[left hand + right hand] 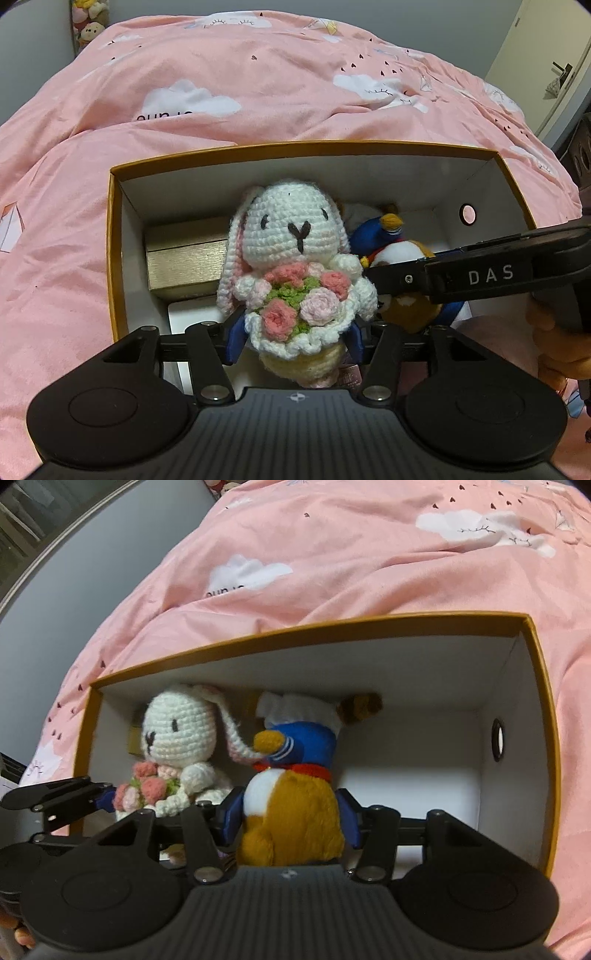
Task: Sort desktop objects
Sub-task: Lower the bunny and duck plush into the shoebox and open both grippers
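left gripper (295, 332) clamps rabbit (291, 236), right gripper (291, 819) clamps duck (295, 797) inside box (532, 701); rabbit's ear on duck may snag on release.

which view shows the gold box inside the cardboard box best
The left wrist view: the gold box lies in plain sight left of the crochet bunny. In the right wrist view only a sliver shows behind the bunny.
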Tool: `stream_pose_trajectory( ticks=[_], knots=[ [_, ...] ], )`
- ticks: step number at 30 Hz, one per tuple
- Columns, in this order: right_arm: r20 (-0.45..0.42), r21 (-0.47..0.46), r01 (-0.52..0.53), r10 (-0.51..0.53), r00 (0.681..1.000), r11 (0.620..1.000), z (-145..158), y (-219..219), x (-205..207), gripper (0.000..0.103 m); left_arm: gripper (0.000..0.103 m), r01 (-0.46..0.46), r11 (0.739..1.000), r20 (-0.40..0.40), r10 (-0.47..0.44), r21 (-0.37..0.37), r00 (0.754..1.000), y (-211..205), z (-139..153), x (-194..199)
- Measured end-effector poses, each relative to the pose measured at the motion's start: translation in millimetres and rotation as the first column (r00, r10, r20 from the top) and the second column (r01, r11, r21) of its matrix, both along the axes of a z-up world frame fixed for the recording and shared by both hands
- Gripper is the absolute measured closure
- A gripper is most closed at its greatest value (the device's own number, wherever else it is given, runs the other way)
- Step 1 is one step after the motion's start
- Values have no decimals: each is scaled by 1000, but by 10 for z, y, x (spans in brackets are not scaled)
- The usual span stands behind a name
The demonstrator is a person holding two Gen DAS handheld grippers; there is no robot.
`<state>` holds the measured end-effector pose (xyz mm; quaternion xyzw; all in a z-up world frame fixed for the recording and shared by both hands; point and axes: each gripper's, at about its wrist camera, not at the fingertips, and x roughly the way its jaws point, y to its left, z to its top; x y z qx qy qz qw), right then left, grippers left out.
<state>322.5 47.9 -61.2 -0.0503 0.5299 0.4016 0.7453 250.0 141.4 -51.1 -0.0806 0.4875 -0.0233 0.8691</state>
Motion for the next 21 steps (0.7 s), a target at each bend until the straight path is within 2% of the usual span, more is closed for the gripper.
stream_pose_trajectory(
  ticks=[7, 11, 14, 17, 18, 19, 21],
  knots=[
    [79, -5, -24, 24, 997, 1000, 148, -43, -104, 37, 38, -5, 1000, 24, 4, 22, 1000, -35, 85, -96],
    [116, 7, -58, 57, 992, 998, 288, -112, -210, 36, 37, 13, 1000, 63, -13, 6, 998, -15, 229, -240],
    [123, -4, -90, 90, 988, 996, 316, -121, -275, 37, 37, -6, 1000, 89, 7, -5, 996, 44, 300, -281],
    [128, -26, -89, 91, 988, 996, 286, -108, -286, 41, 49, -22, 999, 91, 26, -46, 996, 105, 312, -252],
    [126, -29, -83, 86, 988, 996, 272, -109, -278, 48, 54, -20, 997, 90, 27, -79, 996, 128, 307, -238],
    [123, -30, -82, 85, 989, 996, 257, -121, -278, 53, 55, -24, 996, 95, 32, -88, 995, 136, 300, -225],
    [120, -33, -73, 76, 990, 997, 236, -124, -262, 58, 58, -20, 996, 106, 29, -82, 994, 126, 270, -209]
  ],
)
